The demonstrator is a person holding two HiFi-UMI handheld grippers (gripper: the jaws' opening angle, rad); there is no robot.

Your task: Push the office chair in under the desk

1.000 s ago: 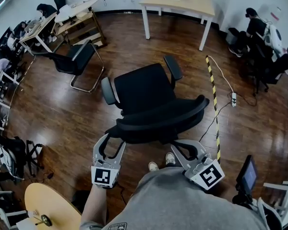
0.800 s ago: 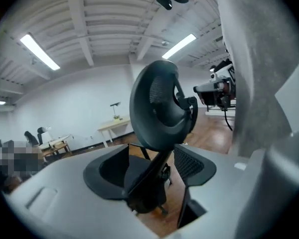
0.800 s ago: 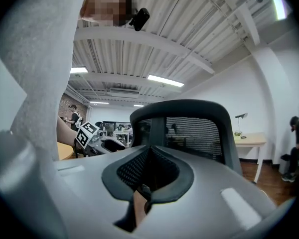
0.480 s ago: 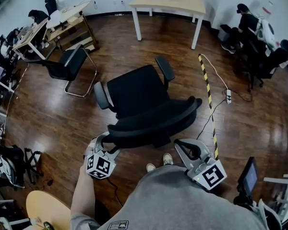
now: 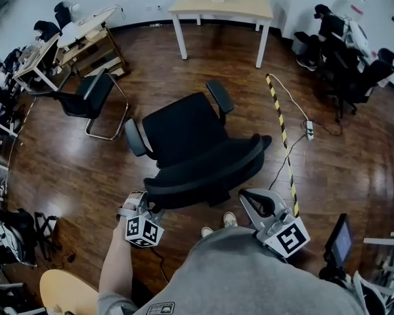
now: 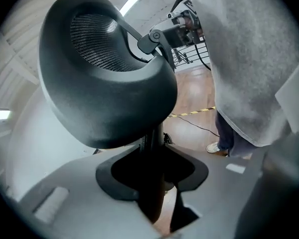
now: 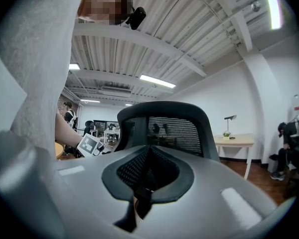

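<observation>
Office chair [image 5: 184,133]: right in front of both grippers, far from the wooden desk [image 5: 249,4] ahead.
Feel: big, likely rolls easy, may spin.
Hold: hard top rim of back [image 5: 203,168].
Left gripper [image 5: 142,201]: pinching back's edge.
Right gripper [image 5: 245,195]: closed, holding nothing.

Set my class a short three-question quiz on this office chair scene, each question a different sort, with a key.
1. True or false: the office chair already stands under the desk.
2. The striped floor strip lies on the person's: A) left, B) right, C) under the chair.
3. Fill in: the left gripper and right gripper are just behind the chair's ____.
Key: 1 false; 2 B; 3 backrest.
</observation>
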